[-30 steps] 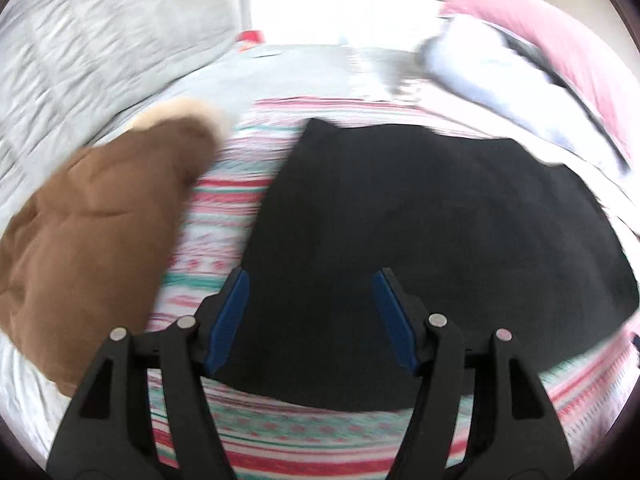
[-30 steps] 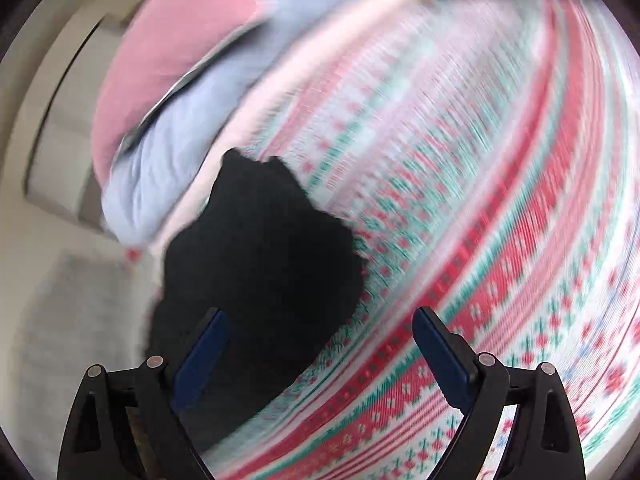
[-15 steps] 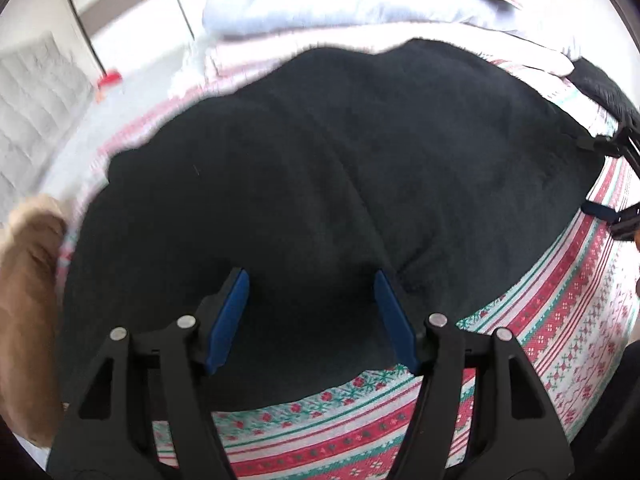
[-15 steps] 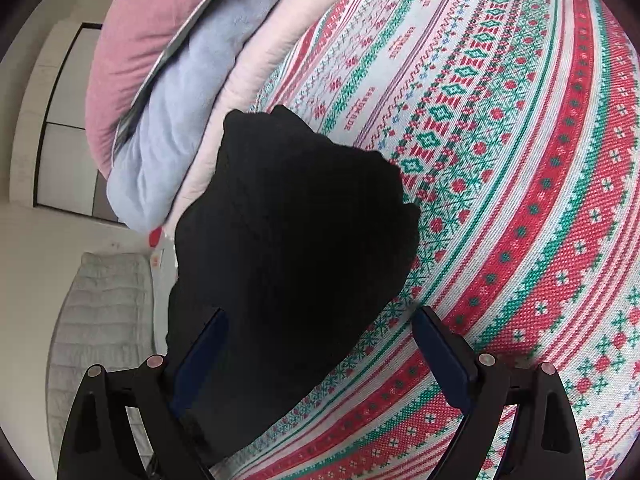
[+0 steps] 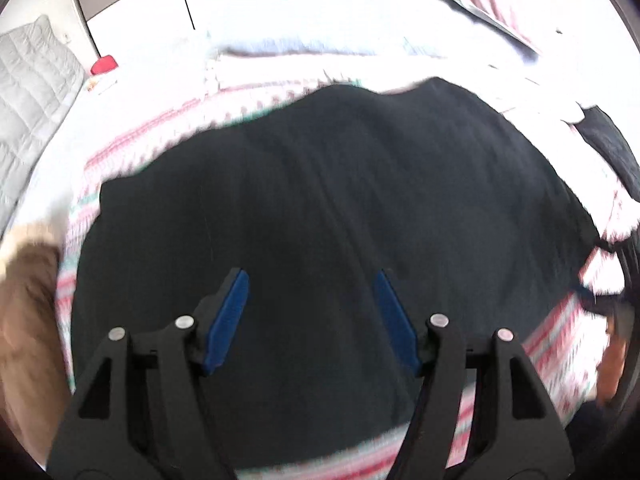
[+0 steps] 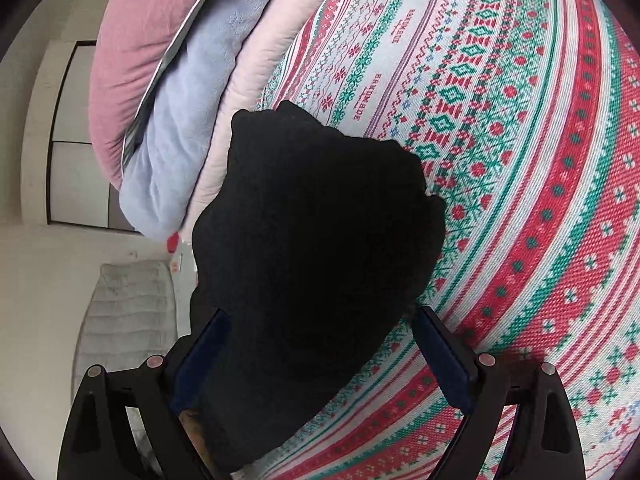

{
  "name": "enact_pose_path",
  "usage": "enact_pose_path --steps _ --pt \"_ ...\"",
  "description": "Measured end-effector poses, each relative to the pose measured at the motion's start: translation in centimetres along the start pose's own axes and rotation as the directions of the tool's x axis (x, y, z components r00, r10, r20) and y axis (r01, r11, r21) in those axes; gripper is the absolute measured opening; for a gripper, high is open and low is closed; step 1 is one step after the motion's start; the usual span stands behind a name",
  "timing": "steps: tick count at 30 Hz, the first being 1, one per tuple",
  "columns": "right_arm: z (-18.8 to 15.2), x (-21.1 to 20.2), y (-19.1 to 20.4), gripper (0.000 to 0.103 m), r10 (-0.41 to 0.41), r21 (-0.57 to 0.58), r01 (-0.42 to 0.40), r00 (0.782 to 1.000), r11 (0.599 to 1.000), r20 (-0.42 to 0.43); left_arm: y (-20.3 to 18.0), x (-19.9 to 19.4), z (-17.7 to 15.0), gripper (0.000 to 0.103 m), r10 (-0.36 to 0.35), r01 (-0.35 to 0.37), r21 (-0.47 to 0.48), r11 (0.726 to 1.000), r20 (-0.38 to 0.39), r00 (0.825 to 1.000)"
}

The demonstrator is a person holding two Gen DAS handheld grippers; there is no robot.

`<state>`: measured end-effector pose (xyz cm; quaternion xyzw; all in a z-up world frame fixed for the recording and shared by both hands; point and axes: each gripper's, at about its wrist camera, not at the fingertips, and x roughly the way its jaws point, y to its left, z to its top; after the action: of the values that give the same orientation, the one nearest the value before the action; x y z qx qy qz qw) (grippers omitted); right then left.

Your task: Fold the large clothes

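Left gripper (image 5: 310, 312) wide apart, holding nothing, over the black cloth (image 5: 328, 216). Right gripper (image 6: 320, 344) wide apart too, nothing pinched, black cloth (image 6: 316, 240) lying between its fingers. One black cloth, spread on the red, green and white patterned blanket (image 6: 520, 160). Only in the left view: one brown coat (image 5: 28, 320) at the side and one small red thing (image 5: 104, 65). Only in the right view, sharp: three stacked covers, pink (image 6: 148, 32), pale blue (image 6: 192, 120), light pink (image 6: 260, 60).

Black garment (image 5: 320, 200), red-green patterned bedspread (image 6: 540, 200)
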<state>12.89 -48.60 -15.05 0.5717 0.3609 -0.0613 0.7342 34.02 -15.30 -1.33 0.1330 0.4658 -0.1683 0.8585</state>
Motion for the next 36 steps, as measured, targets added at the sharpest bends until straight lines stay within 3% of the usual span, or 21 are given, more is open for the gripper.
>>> enact_pose_path --steps 3,5,8,11,12,18,21,24,28,32,36 --pt "-0.1 0.4 0.4 0.094 -0.013 -0.018 0.013 1.000 1.000 -0.012 1.0 3.3 3.4 0.067 -0.025 0.020 -0.066 0.998 -0.077 0.997" --pt "0.0 0.9 1.0 0.094 -0.036 -0.043 0.036 0.999 0.998 -0.016 1.8 6.4 4.8 0.067 -0.009 -0.006 -0.103 0.995 -0.138 0.990" --pt "0.1 1.3 1.4 0.094 -0.053 -0.067 0.052 0.998 0.996 -0.024 1.1 10.6 4.5 0.069 0.097 -0.109 -0.042 0.993 -0.217 0.971" --pt "0.2 1.5 1.4 0.094 -0.056 -0.065 0.054 0.998 0.996 -0.029 1.2 11.8 3.6 0.077 0.101 -0.119 -0.075 0.990 -0.217 0.971" --pt "0.2 1.6 1.5 0.094 -0.056 -0.068 0.054 0.998 0.996 -0.031 1.3 11.7 3.6 0.081 0.108 -0.127 -0.076 0.989 -0.214 0.971" --pt "0.2 2.5 2.3 0.094 -0.047 -0.087 0.042 0.998 0.995 -0.051 2.4 10.9 3.9 0.081 0.066 -0.094 -0.116 0.989 -0.221 0.973" --pt "0.3 2.2 2.0 0.094 -0.022 -0.064 0.020 0.999 0.998 -0.039 2.6 8.3 2.9 0.081 0.069 -0.094 -0.133 0.987 -0.184 0.981" --pt "0.4 2.1 1.7 0.094 -0.011 -0.044 0.009 0.999 0.999 -0.036 1.8 3.2 -0.7 0.081 -0.026 0.012 -0.143 0.990 -0.096 0.995" --pt "0.2 2.3 2.2 0.094 -0.016 -0.056 0.014 0.999 0.998 -0.036 -0.9 -0.7 -5.0 0.081 -0.083 0.077 -0.096 0.992 -0.065 0.994" --pt "0.0 2.3 2.2 0.094 -0.013 -0.049 0.012 0.999 0.999 -0.032 -2.9 0.3 -6.4 0.081 -0.021 0.020 -0.017 1.000 -0.074 0.997" --pt "-0.1 2.4 1.9 0.094 -0.024 -0.052 0.023 0.999 0.998 -0.026 -2.5 3.4 -7.0 0.087 -0.021 0.015 -0.047 0.999 -0.128 0.992"
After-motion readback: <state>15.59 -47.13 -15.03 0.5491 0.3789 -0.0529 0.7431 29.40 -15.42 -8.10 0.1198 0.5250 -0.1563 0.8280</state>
